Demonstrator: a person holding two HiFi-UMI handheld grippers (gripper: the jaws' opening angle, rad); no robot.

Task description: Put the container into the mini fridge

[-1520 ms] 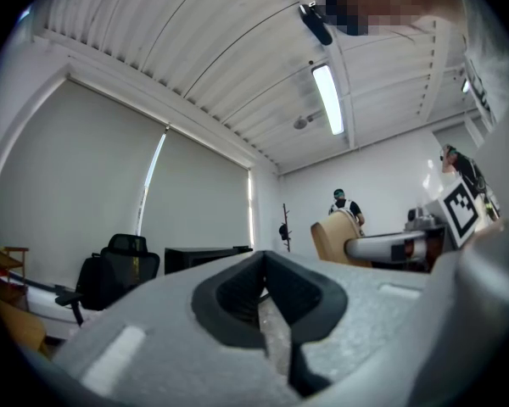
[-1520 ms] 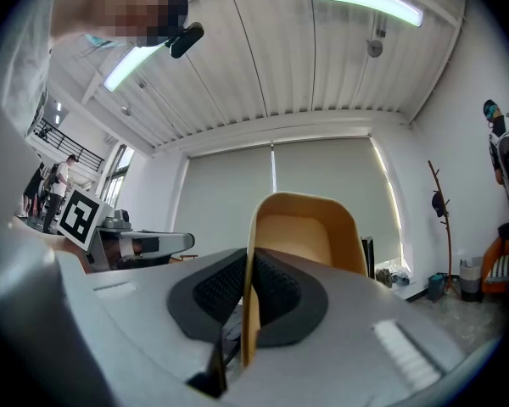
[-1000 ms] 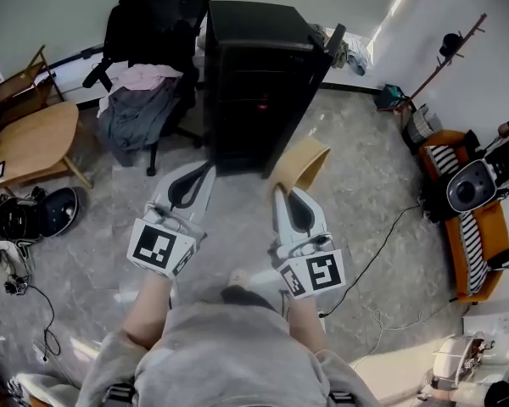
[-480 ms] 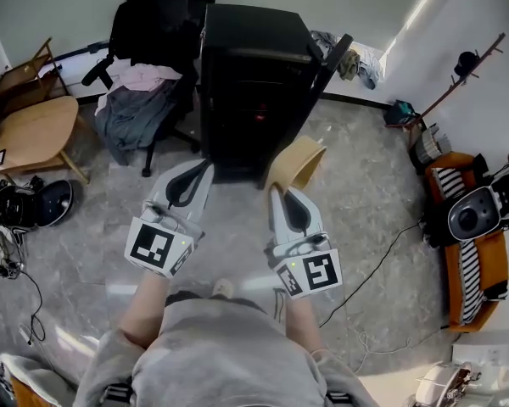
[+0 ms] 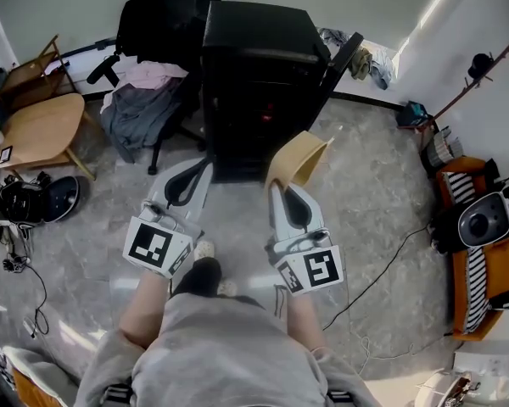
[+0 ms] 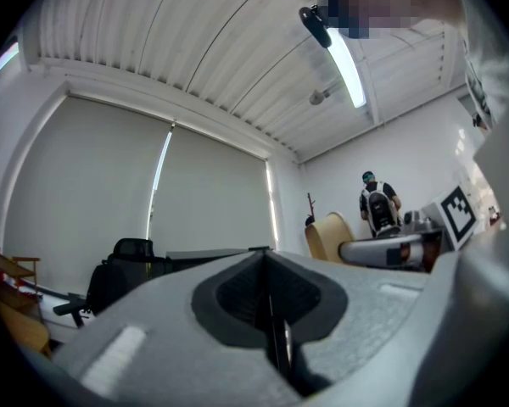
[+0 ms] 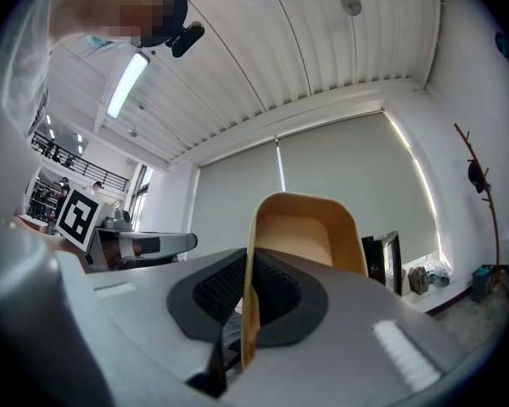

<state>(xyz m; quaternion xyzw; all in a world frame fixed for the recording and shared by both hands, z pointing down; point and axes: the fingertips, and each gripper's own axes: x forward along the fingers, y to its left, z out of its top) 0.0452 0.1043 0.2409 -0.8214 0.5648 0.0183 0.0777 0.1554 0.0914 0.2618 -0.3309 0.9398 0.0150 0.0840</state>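
**Container held just short of the open fridge**

The step in hand is the carry. The right claw [image 5: 282, 186] is clamped on one wall of the tan container [image 5: 298, 158], its pads closed to the thickness of that wall. The container stands up and forward from the claw tips, with its hollow side facing away from the person. In the right gripper view the thin wall runs straight down between the pads and the container's body rises above them. The left claw [image 5: 205, 168] is closed on itself, pads together with nothing between them, and is held level with the right one.

The black fridge [image 5: 263, 66] stands straight ahead of both claws, near but not touching. Its door [image 5: 341, 53] hangs open ahead and to the right of the right claw, so the dark inside faces the person. The container is not yet in.

The next move looks like a push forward and slightly left from the right claw, to take the container through the opening. It then needs setting down on a shelf or the fridge floor before the pads let go. How the inside is laid out cannot be made out, as it is too dark.

A chair [image 5: 157, 32] heaped with clothes stands ahead and left of the left claw, close beside the fridge. A wooden table [image 5: 34, 130] is well off to the left. A cable [image 5: 382, 257] trails over the floor [image 5: 382, 185] to the right of the right claw. None of these lies across the straight path. The open door's edge is the likeliest thing to catch the container.
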